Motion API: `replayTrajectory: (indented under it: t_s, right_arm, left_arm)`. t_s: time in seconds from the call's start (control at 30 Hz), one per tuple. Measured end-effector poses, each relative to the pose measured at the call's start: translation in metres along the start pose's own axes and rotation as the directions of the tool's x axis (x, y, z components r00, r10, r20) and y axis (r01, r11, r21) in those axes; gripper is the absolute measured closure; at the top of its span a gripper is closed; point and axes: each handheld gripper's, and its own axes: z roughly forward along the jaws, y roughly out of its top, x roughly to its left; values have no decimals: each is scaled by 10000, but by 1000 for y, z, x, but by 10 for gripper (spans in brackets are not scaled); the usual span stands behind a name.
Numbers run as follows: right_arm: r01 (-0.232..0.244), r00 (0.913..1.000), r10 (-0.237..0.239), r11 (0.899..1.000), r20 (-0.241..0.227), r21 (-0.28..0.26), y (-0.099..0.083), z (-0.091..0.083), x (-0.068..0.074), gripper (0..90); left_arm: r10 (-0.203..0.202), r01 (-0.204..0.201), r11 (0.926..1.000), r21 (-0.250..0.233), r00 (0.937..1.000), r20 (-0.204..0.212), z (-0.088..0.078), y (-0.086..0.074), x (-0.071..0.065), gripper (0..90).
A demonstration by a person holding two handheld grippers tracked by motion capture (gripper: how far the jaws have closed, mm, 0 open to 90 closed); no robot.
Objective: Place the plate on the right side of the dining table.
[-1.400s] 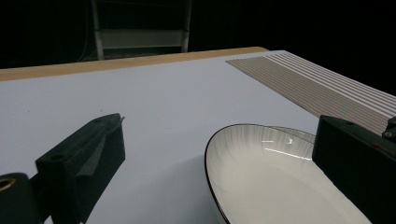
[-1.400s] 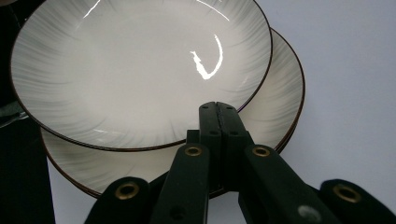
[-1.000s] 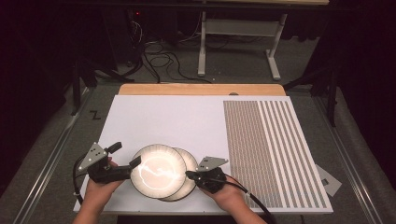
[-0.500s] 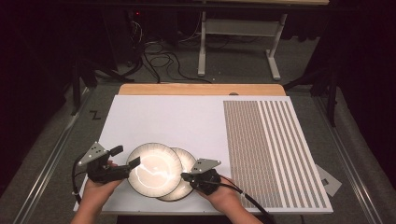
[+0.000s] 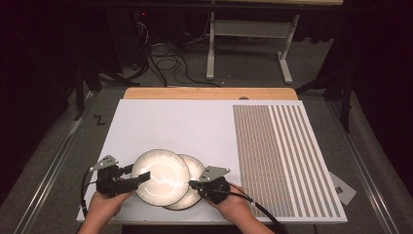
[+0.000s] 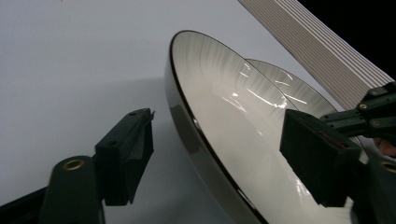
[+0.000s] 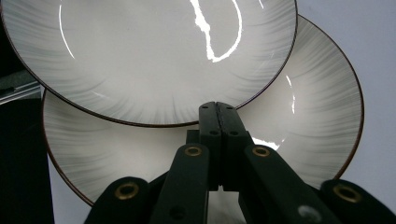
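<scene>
The left gripper (image 5: 137, 178) sits near the front left corner of the white board (image 5: 195, 126), held by a hand (image 5: 104, 207) that comes in from the front edge. Its jaws stand apart, one on each side of the near rim of the upper plate (image 5: 160, 176). In the left gripper view the rim passes between the two black pads (image 6: 128, 154) without either one pressing it, so this gripper is released, straddling the plate rather than gripping it.

The right gripper (image 5: 192, 185) rests at the right side of the plates, held by the other hand (image 5: 234, 204). In the right gripper view its jaws are pressed flat together, clenched, with their tips just over the lower plate (image 7: 299, 140) and right below the upper plate's edge. Whether they pinch anything I cannot tell; they look closed on nothing.

The upper plate, pale with a dark rim, lies overlapping the lower one, offset toward the left. Both sit close to the front edge of the board, left of its striped area (image 5: 282, 156).

Compared with a second ago, both grippers and the plates have drifted slightly toward the front edge, and the upper plate has slid a little leftward. The overlap remains, so I judge that the work of stacking or parting the two plates is under way and not finished.
</scene>
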Motion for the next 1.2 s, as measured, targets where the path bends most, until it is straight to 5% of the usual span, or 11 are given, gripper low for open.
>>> replayTrajectory:
  t_s: [0.67,0.97,1.2]
  right_arm:
    - [-16,10000,17,9999,67,-169,1,0,1,900]
    - [26,10000,-26,10000,33,-90,1,0,2,900]
    - [39,10000,-38,10000,37,-66,1,0,2,900]
  left_arm:
    - [-644,681,9904,1202,9973,-340,6,2,-2,566]
    - [-1097,1111,9862,1226,9938,-185,3,4,1,629]
    - [-983,993,9873,1240,9951,-147,1,8,-1,676]
